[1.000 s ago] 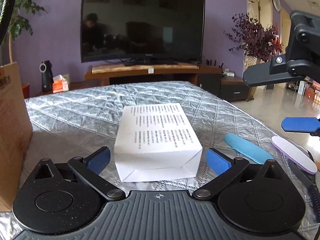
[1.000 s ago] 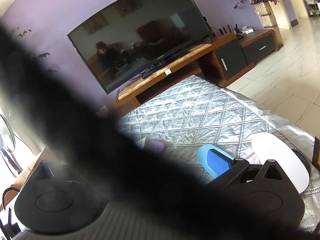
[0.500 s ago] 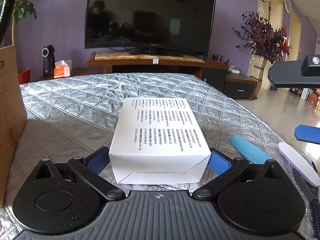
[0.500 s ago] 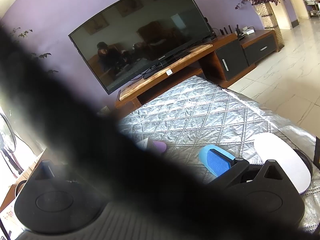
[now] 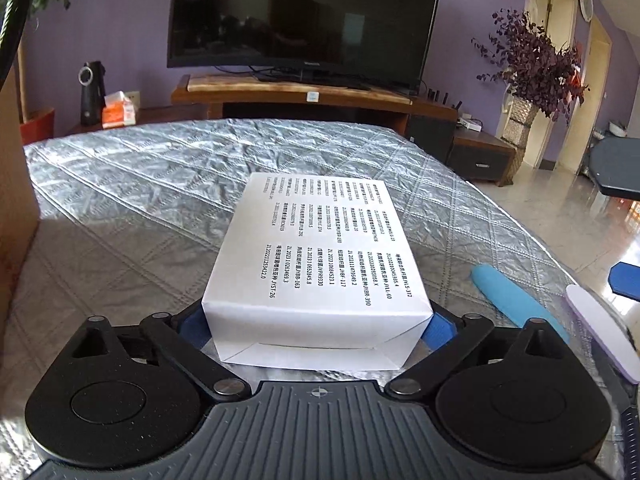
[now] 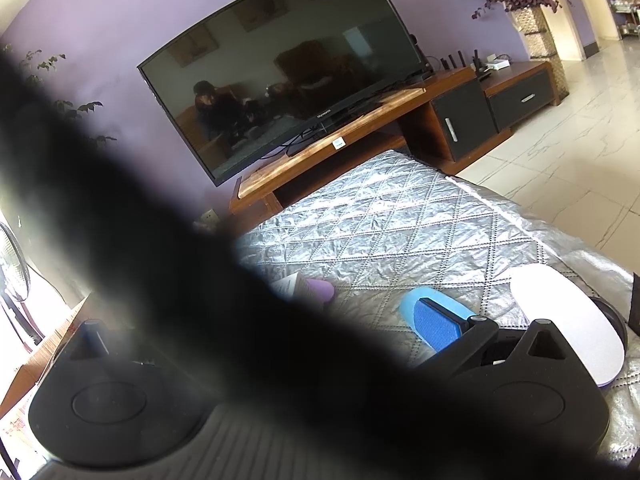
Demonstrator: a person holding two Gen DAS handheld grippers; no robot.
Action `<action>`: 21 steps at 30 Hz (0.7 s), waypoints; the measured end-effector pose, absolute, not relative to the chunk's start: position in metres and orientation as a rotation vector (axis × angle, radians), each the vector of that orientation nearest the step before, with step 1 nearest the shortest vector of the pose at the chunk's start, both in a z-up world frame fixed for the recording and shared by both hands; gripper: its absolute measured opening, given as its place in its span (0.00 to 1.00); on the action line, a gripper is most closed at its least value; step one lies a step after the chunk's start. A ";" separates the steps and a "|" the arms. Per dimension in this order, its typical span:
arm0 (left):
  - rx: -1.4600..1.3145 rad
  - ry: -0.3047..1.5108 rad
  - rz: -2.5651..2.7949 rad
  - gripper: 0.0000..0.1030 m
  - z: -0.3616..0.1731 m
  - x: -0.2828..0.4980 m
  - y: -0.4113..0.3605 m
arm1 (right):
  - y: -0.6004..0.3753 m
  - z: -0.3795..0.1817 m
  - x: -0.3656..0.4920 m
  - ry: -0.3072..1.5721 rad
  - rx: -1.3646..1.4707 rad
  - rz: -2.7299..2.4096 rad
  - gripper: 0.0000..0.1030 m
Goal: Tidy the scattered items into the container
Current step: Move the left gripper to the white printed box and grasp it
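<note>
cardboard box [image 5: 12, 184], standing at the far left edge of the left wrist view, looks like the container for this tidy-up, though only one brown wall shows and its inside is hidden, so whether anything is already packed cannot be told. to its right, on the quilted silver cover [image 5: 160, 184], lies the white paper-wrapped packet [image 5: 316, 264], printed face up, its near end between the blue pads of the left gripper [image 5: 316, 326]. the jaws are closing around it and the pads sit right at its two near corners; whether they press yet is hard to say, and the packet rests flat on the cover, not lifted. further right lies a light blue oblong piece [image 5: 516, 300], and just beyond it, at the right edge, a flat oval with a white face and lilac rim [image 5: 600, 332].

in the right wrist view a dark blurred band covers the left half, hiding one finger of the right gripper [image 6: 436, 330], so i cannot tell whether it is spread or closed; nothing visible is held. its one blue pad hangs over the light blue oblong piece, with the white oval near on the right.

judged from this, the job is at an early stage: at least three items wait on the cover, the packet first.
</note>
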State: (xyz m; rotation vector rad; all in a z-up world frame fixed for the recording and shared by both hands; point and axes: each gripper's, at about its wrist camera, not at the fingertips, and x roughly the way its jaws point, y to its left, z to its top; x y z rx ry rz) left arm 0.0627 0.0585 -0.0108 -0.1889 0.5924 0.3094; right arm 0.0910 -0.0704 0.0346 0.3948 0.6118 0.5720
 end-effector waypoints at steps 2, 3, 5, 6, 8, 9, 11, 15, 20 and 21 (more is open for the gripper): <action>-0.175 0.591 0.318 0.96 -0.010 0.057 0.058 | -0.073 0.034 0.091 0.610 0.397 0.571 0.99; -0.174 0.591 0.327 0.96 -0.009 0.053 0.058 | -0.074 0.034 0.091 0.610 0.397 0.571 0.99; -0.178 0.592 0.346 0.96 -0.008 0.043 0.060 | -0.077 0.034 0.091 0.609 0.397 0.568 0.99; -0.187 0.591 0.353 0.96 -0.007 0.037 0.061 | -0.077 0.034 0.091 0.609 0.398 0.566 0.99; -0.205 0.584 0.359 0.96 -0.004 0.023 0.062 | -0.079 0.034 0.091 0.607 0.403 0.566 0.99; -0.210 0.582 0.357 0.96 -0.003 0.016 0.062 | -0.079 0.035 0.091 0.604 0.407 0.567 0.99; -0.200 0.570 0.345 0.96 0.001 0.002 0.060 | -0.079 0.036 0.090 0.600 0.414 0.573 0.99; -0.200 0.558 0.333 0.96 0.001 -0.024 0.056 | -0.075 0.037 0.088 0.599 0.404 0.590 0.99; -0.125 0.560 0.320 0.96 -0.005 -0.033 0.046 | -0.075 0.038 0.087 0.597 0.417 0.593 0.99; -0.124 0.555 0.305 0.97 -0.005 -0.033 0.045 | -0.076 0.038 0.087 0.597 0.417 0.593 0.99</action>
